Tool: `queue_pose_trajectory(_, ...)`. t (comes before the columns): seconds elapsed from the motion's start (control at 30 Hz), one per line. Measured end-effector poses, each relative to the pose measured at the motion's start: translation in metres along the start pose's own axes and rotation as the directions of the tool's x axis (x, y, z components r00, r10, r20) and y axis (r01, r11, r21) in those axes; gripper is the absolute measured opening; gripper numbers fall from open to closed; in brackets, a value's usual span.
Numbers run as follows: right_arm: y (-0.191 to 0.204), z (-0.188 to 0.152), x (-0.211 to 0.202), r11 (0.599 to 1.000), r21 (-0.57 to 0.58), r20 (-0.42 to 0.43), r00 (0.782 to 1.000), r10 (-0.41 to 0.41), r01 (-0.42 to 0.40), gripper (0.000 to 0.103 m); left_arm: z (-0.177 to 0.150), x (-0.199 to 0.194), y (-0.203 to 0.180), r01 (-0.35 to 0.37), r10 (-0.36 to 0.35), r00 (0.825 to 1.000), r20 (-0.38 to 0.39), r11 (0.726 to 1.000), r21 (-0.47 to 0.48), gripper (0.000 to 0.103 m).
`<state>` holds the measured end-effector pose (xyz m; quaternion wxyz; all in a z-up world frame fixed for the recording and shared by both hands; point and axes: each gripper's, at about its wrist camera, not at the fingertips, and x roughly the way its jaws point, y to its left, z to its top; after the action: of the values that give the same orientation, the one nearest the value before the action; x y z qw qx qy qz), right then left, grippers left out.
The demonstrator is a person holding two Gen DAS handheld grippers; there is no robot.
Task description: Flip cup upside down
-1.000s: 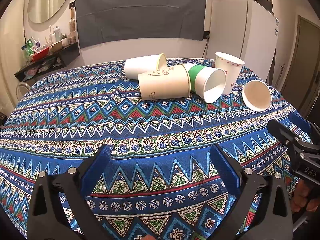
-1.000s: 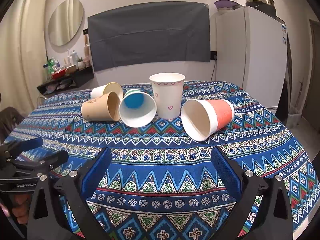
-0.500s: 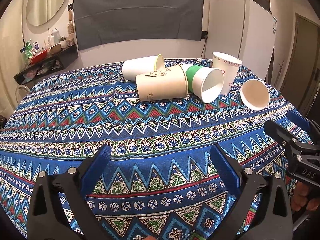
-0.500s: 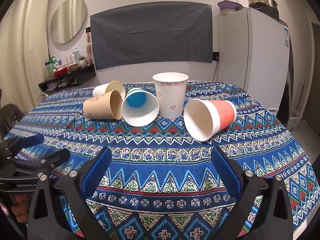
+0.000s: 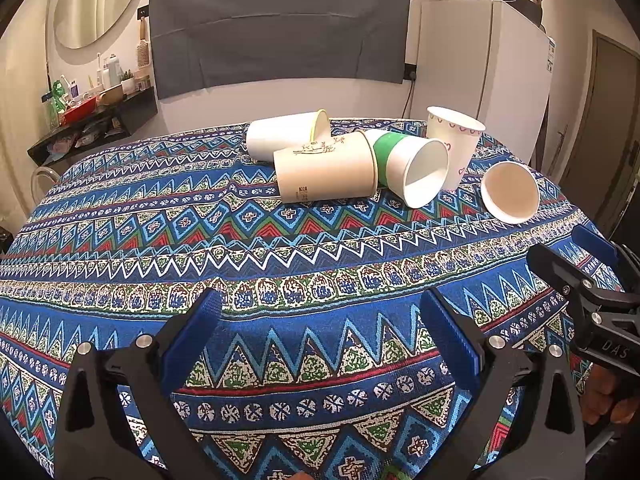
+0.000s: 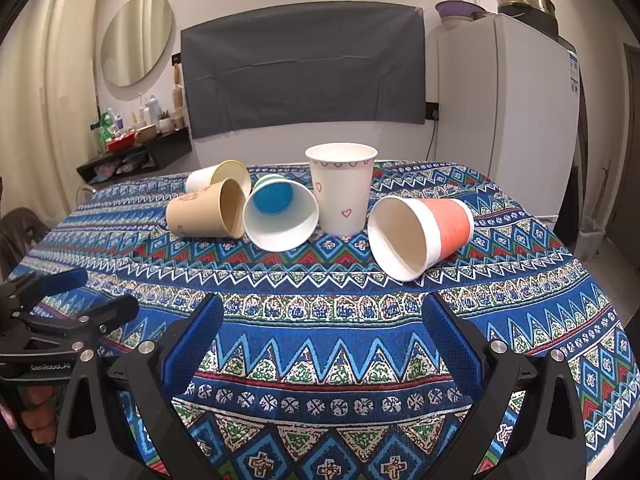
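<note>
Heart cup [image 6: 341, 194]: stands upright, mouth up, in the middle of the right wrist frame, behind the tipped cups; likely the cup to flip, as a judgement.
Tipped cups: orange-banded cup [image 6: 420, 236] lies on its side right of centre; green-banded cup [image 5: 408, 170], tan cup [image 5: 326, 172] and white cup [image 5: 286, 138] lie on their sides in a touching cluster, upper centre of the left wrist frame.
Table [image 5: 200, 248]: covered in a blue patterned cloth; all cups sit toward its far part.
Left gripper [image 5: 320, 336]: fingers spread wide, holding nothing, low in its frame, well apart from the cups.
Right gripper [image 6: 322, 338]: fingers equally wide, empty, pointing toward the heart cup and orange-banded cup.
Progress: nothing grasped, no cup mouth-down; approach, grasp, turning over and setting down all remain.
</note>
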<state>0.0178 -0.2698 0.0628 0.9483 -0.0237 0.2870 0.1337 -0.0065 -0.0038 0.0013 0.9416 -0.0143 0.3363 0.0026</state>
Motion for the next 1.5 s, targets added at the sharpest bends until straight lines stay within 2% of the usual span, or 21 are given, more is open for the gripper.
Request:
queue_pose_trajectory(0.73, 0.001, -0.001, 0.0, 1.0, -0.006, -0.003, 1.0, 0.016, -0.016, 0.095, 0.0, 0.002, -0.002, 0.009, -0.008, 1.0, -0.01, 1.0, 0.011, 0.097)
queue_pose_trajectory(0.83, 0.003, -0.001, 0.0, 1.0, -0.018, -0.005, 1.0, 0.015, -0.015, 0.095, 0.001, 0.004, 0.0, -0.013, 0.013, 1.0, -0.018, 1.0, -0.004, 0.097)
queue_pose_trajectory(0.9, 0.004, -0.001, 0.001, 1.0, -0.026, -0.007, 1.0, 0.016, -0.016, 0.095, 0.001, 0.005, 0.003, 0.007, -0.008, 1.0, -0.024, 1.0, -0.015, 0.097)
queue_pose_trajectory(1.07, 0.009, 0.003, 0.003, 0.999, -0.045, -0.017, 1.0, 0.024, -0.025, 0.095, 0.005, 0.005, 0.009, 0.008, -0.008, 1.0, -0.024, 0.999, -0.039, 0.097)
queue_pose_trajectory(1.5, 0.023, 0.018, 0.005, 0.996, -0.075, -0.03, 0.999, 0.042, -0.044, 0.094, 0.029, -0.003, 0.022, 0.001, -0.001, 1.0, -0.013, 1.0, -0.012, 0.097)
